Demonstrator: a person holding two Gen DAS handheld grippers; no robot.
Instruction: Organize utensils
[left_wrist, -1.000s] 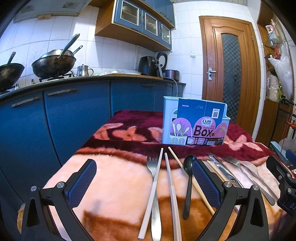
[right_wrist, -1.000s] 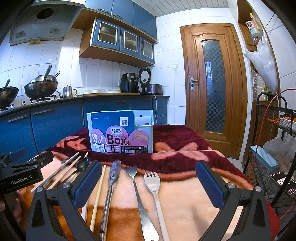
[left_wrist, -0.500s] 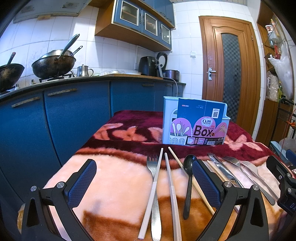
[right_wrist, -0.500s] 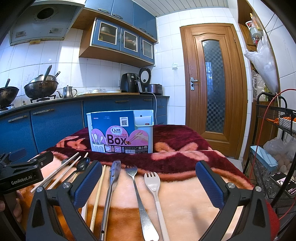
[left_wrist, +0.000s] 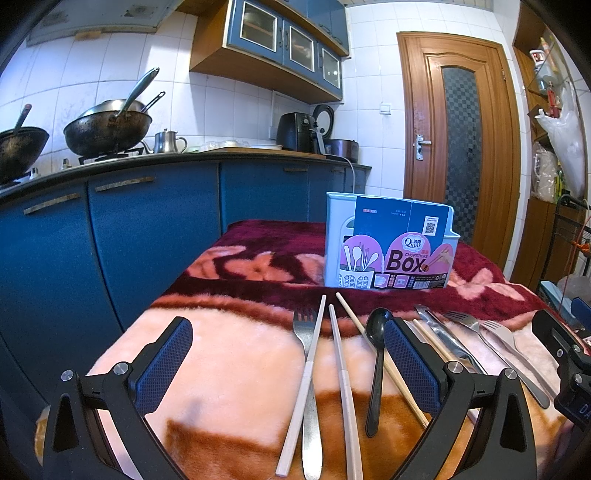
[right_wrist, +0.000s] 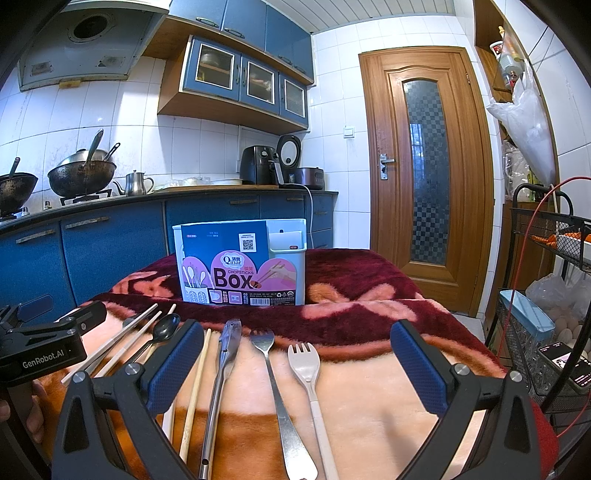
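Nothing has shifted over the last second: both grippers hang where they were and every utensil lies exactly as before, so the sorting has not begun and no piece has been chosen.

Nearest, the left gripper (left_wrist: 288, 363) has its jaws wide apart and empty, framing a steel fork (left_wrist: 306, 354), two pale chopsticks (left_wrist: 341, 373), a wooden chopstick (left_wrist: 384, 362) and a black spoon (left_wrist: 376, 363), all lying lengthwise on the blanket-covered table (left_wrist: 229, 369). The right gripper (right_wrist: 295, 365) is likewise spread and holds nothing; between its jaws lie another wooden chopstick (right_wrist: 195, 387) at 9 o'clock, steel tongs (right_wrist: 221, 373), a metal fork (right_wrist: 275, 384) and a cream plastic fork (right_wrist: 308, 373) toward 3 o'clock. From the right wrist view, the left gripper's body sits at 9 o'clock with part of a hand under it.

Farther off, at 12 o'clock in both views, the white utensil holder (right_wrist: 286, 266) stands upright on the dark red band of the blanket, well apart from the row, with a printed "Box" card sleeve across its front. Its inside is hidden by the sleeve and the low angle, but nothing sticks up above its rim, so it is probably empty.

Beyond are the blue kitchen cabinets and a wok (left_wrist: 107, 129).
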